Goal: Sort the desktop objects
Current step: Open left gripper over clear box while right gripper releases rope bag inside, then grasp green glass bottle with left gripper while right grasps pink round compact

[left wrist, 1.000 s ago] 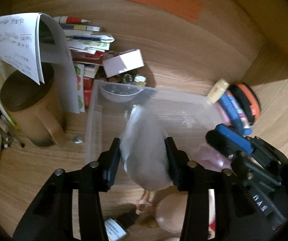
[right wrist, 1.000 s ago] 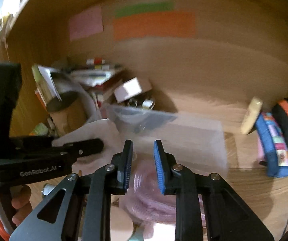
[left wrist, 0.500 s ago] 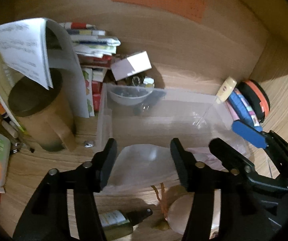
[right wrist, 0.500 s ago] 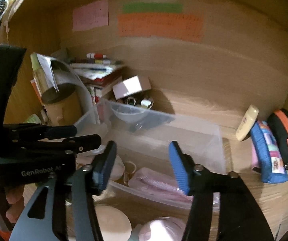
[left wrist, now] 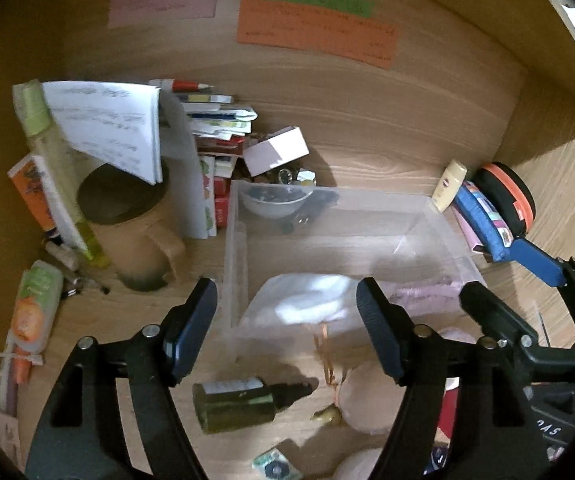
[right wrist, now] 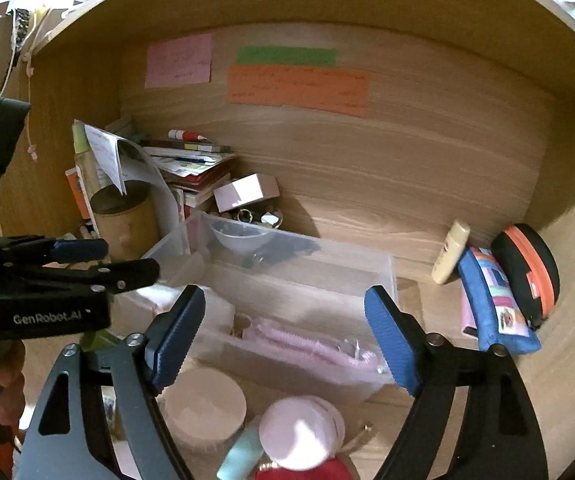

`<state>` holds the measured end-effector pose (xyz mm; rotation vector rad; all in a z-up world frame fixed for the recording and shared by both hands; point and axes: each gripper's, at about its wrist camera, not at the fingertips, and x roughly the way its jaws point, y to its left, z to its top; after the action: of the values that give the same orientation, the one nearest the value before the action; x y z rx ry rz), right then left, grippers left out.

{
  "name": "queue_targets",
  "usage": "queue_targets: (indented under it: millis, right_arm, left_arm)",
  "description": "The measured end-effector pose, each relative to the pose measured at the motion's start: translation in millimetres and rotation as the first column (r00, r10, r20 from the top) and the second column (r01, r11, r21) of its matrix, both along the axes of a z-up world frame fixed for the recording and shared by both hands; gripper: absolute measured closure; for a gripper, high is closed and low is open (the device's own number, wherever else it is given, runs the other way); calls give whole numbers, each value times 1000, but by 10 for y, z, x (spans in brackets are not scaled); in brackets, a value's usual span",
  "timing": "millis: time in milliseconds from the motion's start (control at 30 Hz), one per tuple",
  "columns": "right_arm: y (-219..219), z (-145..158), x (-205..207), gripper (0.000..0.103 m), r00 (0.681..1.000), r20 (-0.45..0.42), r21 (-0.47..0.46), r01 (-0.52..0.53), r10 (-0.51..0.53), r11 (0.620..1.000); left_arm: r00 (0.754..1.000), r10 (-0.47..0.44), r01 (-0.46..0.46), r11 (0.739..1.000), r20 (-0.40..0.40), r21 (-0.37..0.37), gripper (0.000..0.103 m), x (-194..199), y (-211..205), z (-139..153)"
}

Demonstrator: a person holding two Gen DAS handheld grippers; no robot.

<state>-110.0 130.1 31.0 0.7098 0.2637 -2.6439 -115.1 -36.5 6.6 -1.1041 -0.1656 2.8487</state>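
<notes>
Wooden counter (left wrist: 387,148) boxed in by a back wall carrying pink, green and orange paper notes (right wrist: 297,87). Clear plastic bin (left wrist: 351,216) at centre, holding a white packet in a clear bag (left wrist: 307,306) at its near left corner, a pink ribbed item (right wrist: 311,346) along the near wall, and a small clear bowl (left wrist: 273,202) at the far left corner. Left claw (left wrist: 287,330) spread and opening further, hanging over the bin's near left corner, nothing between the pads, white packet lying below and apart. Right claw (right wrist: 283,336) likewise spread and opening, over the bin's near wall, pink item below it and untouched. Brown mug (left wrist: 127,232) left of the bin, curled paper sheet (left wrist: 111,128) over it, stack of books (left wrist: 219,132) behind. Black-and-orange pouch (right wrist: 527,272) and blue pencil case (right wrist: 491,300) at far right, cream tube (right wrist: 449,252) leaning beside them. Dark green dropper bottle (left wrist: 243,402) lying just in front of the bin, round pink puff (right wrist: 299,432) and cream round container (right wrist: 203,408) nearby.
</notes>
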Motion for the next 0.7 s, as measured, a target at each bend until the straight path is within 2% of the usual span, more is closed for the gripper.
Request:
queue_targets:
  millis: [100, 333, 467, 633, 700]
  right_arm:
    - [64, -22, 77, 23, 1000, 7, 1, 10, -10, 1000]
    - [237, -126, 221, 22, 999, 41, -4, 32, -31, 999]
    - [338, -191, 287, 22, 997, 61, -8, 48, -47, 999]
    - [497, -286, 371, 22, 994, 82, -8, 78, -77, 997]
    - [560, -332, 389, 21, 992, 98, -10, 86, -85, 996]
  left_arm:
    - [1000, 16, -16, 1000, 1, -6, 31, 100, -19, -31]
    - [1000, 20, -21, 999, 12, 36, 30, 356, -116, -131]
    - [1000, 18, -18, 997, 9, 73, 19, 497, -233, -202]
    - [999, 34, -34, 999, 39, -3, 19, 603, -283, -308]
    - [998, 35, -35, 999, 56, -10, 19, 625, -296, -361]
